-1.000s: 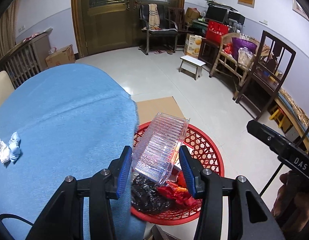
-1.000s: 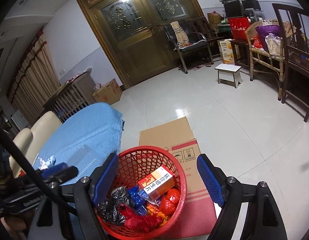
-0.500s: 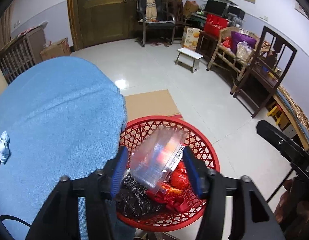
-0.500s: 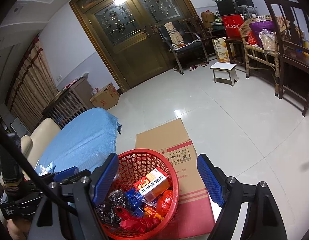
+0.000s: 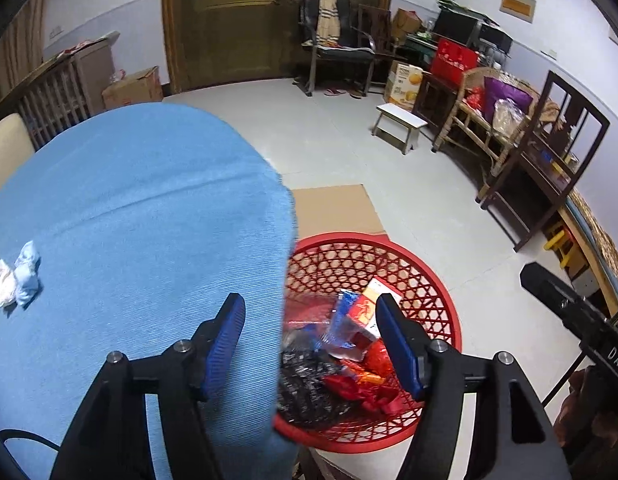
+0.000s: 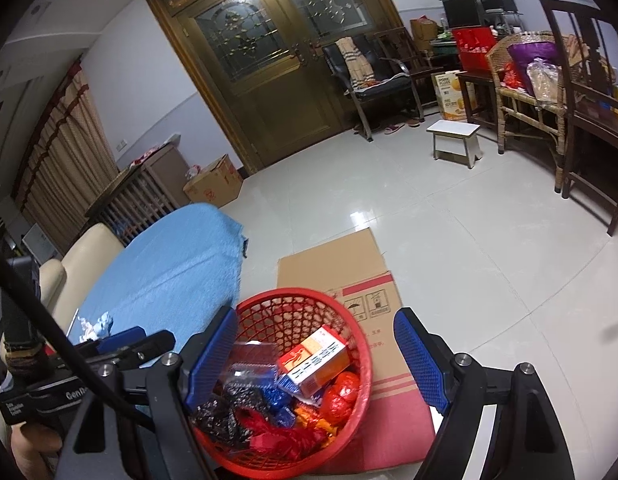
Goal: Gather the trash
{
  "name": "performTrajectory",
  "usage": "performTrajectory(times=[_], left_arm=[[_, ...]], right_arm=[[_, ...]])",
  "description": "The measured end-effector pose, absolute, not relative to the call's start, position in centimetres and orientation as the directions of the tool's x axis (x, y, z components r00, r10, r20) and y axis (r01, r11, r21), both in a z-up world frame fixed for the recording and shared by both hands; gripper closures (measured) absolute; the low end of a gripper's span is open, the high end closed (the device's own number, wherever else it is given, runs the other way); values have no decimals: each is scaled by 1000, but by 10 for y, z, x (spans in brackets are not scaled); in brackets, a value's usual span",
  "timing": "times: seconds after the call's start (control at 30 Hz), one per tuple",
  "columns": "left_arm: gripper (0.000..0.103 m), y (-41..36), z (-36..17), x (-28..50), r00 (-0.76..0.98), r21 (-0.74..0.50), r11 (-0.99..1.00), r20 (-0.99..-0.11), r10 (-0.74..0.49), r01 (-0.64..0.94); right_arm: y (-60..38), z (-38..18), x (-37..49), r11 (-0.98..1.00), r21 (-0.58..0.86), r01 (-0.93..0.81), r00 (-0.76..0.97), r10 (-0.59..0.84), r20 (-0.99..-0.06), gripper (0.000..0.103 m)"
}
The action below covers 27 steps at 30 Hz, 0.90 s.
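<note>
1. Left gripper [image 5: 311, 340] jaws have just been opening, now apart with nothing between them — the clear plastic container [image 6: 251, 360] it held a second ago lies in the red basket [image 5: 437, 280].
2. Right gripper [image 6: 315, 356] wide open, empty, over the basket.
3. Left to collect — crumpled tissues [image 5: 15, 280] on the blue-covered table [image 5: 149, 220].
</note>
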State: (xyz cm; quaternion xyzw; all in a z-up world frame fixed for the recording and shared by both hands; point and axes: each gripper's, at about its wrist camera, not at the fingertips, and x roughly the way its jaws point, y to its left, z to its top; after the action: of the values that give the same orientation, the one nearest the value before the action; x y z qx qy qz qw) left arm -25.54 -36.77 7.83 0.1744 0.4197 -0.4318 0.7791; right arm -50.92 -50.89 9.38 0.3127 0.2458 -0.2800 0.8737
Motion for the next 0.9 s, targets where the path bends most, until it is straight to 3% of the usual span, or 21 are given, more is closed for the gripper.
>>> performTrajectory(times=[0.53, 0.9], left_arm=[[32, -272, 90, -203, 372, -132, 708, -776, -510, 694], [29, -199, 81, -167, 477, -76, 823, -783, -398, 562]], right_arm=[[-463, 105, -457, 745, 365, 558, 737, -243, -631, 20], [-428, 113, -413, 809, 312, 497, 734, -201, -648, 20]])
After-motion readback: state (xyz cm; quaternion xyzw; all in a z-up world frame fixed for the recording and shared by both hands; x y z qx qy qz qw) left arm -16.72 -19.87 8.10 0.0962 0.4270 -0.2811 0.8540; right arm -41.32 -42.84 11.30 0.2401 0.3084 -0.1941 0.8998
